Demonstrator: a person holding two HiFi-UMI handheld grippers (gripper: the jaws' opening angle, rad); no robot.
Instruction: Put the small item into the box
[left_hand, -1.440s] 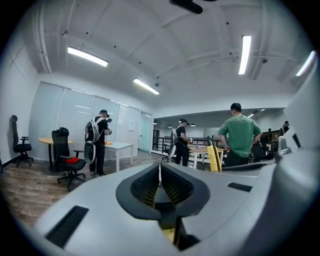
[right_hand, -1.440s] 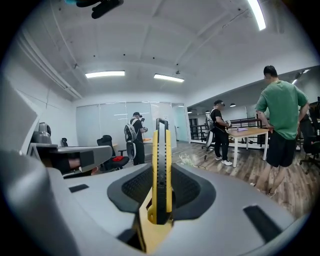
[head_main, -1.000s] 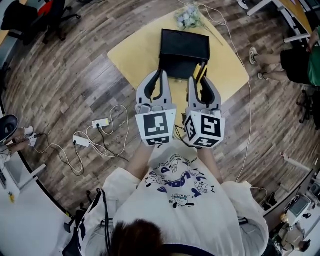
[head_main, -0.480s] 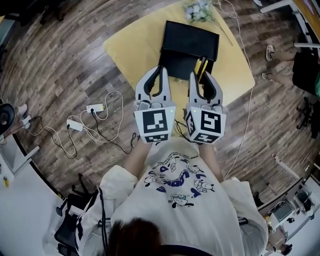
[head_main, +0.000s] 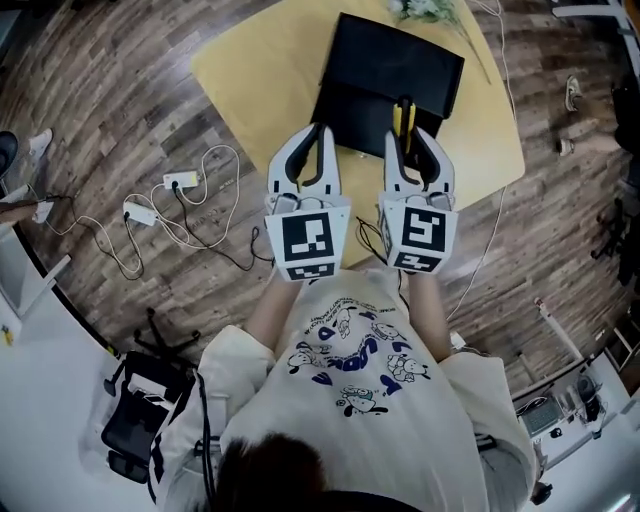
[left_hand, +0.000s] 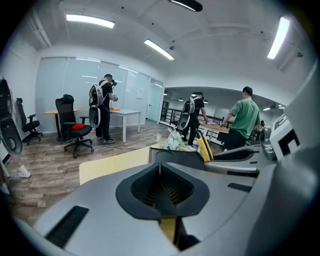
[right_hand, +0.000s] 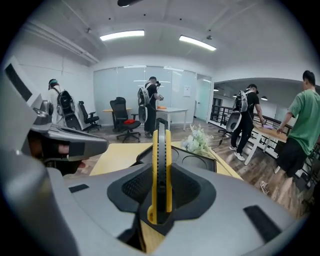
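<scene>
- The right tongs (right_hand: 159, 200) are clamped on the small item (right_hand: 161, 170), a slim yellow-and-black piece standing upright between the jaws.
- From the head view the small item reaches over the near edge of the black box (head_main: 392, 70), which lies on the yellow table (head_main: 265, 75) towards its far edge.
- The left tongs (left_hand: 160, 167) are closed with nothing between them, just beside the box's near left corner.
- Pale flowers (head_main: 425, 8) lie at the table's far edge behind the box.
- Cables (head_main: 190, 215) sprawl over the wooden floor (head_main: 110, 120) left of the table.
</scene>
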